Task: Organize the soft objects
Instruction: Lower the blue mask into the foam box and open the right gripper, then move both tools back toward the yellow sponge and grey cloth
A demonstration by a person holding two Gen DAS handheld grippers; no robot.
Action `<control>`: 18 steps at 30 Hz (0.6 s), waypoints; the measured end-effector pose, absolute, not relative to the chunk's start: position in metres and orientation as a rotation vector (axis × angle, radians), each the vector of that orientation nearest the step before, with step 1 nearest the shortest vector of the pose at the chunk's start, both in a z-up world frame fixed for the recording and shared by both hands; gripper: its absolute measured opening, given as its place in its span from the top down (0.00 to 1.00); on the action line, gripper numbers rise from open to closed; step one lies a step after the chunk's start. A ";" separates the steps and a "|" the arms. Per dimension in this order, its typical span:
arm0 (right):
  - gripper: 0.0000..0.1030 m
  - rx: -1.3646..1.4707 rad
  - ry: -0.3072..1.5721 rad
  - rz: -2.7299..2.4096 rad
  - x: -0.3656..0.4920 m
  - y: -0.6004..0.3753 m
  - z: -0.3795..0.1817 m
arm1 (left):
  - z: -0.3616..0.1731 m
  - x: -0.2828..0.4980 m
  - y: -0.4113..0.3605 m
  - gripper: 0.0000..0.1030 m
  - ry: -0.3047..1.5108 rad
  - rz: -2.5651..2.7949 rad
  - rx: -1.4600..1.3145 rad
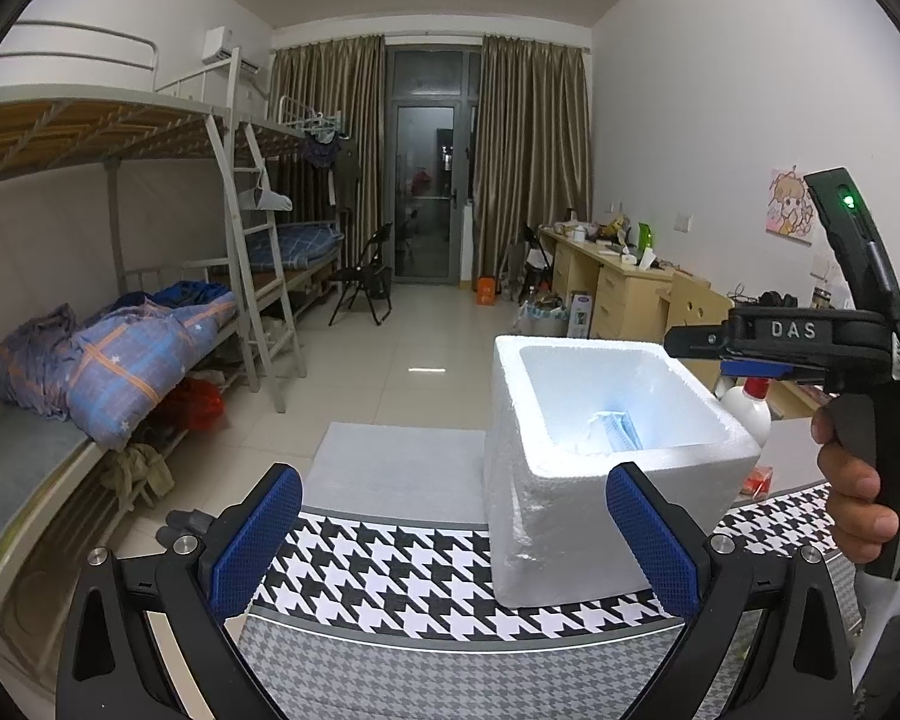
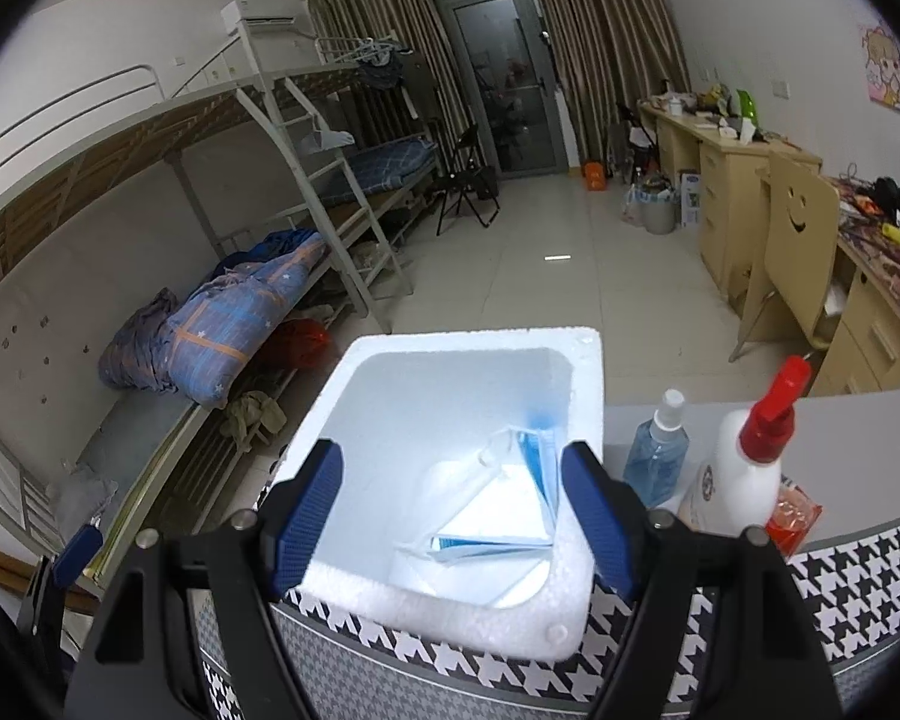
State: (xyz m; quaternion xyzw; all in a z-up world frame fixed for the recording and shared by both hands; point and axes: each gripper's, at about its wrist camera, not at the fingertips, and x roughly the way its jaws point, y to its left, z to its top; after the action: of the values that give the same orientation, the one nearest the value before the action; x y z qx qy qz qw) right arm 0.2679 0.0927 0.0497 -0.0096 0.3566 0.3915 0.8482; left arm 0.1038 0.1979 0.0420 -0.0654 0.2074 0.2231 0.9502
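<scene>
A white foam box (image 1: 570, 516) (image 2: 480, 339) stands open on a table with a black-and-white houndstooth cloth (image 1: 390, 576). Packets of blue face masks (image 2: 492, 540) (image 1: 615, 432) lie in the bottom of the box, one leaning upright against its right wall. My right gripper (image 2: 456, 462) hovers open over the near part of the box, with nothing between its blue pads (image 2: 306, 504). In the left wrist view a hand holds it (image 1: 708, 348) above the box's right rim. My left gripper (image 1: 455, 480) stands open and empty in front of the box, to its left.
A blue spray bottle (image 2: 657, 450), a white bottle with a red nozzle (image 2: 744, 480) (image 1: 750, 405) and an orange packet (image 2: 795, 519) stand right of the box. Bunk beds (image 1: 150, 348) line the left wall. Desks and a wooden chair (image 2: 792, 252) line the right.
</scene>
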 end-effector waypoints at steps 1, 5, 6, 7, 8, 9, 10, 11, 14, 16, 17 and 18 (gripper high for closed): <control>0.23 -0.030 0.738 0.822 0.265 0.091 0.051 | 0.043 0.103 0.197 0.01 0.419 0.451 -0.132; 0.22 -0.049 0.698 0.816 0.253 0.084 0.055 | 0.047 0.101 0.191 0.01 0.411 0.445 -0.126; 0.21 -0.052 0.688 0.811 0.249 0.081 0.056 | 0.049 0.099 0.189 0.01 0.408 0.444 -0.123; 0.19 -0.054 0.681 0.806 0.248 0.080 0.057 | 0.050 0.098 0.187 0.01 0.404 0.442 -0.121; 0.18 -0.061 0.669 0.797 0.245 0.078 0.057 | 0.051 0.097 0.184 0.01 0.402 0.440 -0.117; 0.18 -0.064 0.659 0.787 0.243 0.075 0.058 | 0.051 0.095 0.182 0.01 0.401 0.440 -0.116; 0.17 -0.067 0.651 0.780 0.242 0.075 0.059 | 0.051 0.094 0.181 0.01 0.401 0.439 -0.116; 0.15 -0.071 0.639 0.772 0.239 0.072 0.060 | 0.052 0.092 0.179 0.01 0.401 0.438 -0.115; 0.13 -0.074 0.619 0.764 0.235 0.064 0.063 | 0.054 0.087 0.176 0.01 0.393 0.436 -0.116; 0.12 -0.073 0.612 0.766 0.231 0.061 0.064 | 0.055 0.084 0.172 0.01 0.390 0.432 -0.113; 0.12 -0.074 0.611 0.771 0.229 0.059 0.065 | 0.055 0.083 0.170 0.01 0.390 0.432 -0.109; 0.12 -0.074 0.611 0.776 0.227 0.058 0.065 | 0.055 0.083 0.167 0.01 0.391 0.430 -0.104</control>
State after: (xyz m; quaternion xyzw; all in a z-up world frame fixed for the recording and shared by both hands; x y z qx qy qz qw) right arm 0.2273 0.0579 0.0651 -0.0356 0.2931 0.3722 0.8800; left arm 0.0829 0.1667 0.0553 -0.0511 0.1927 0.2120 0.9567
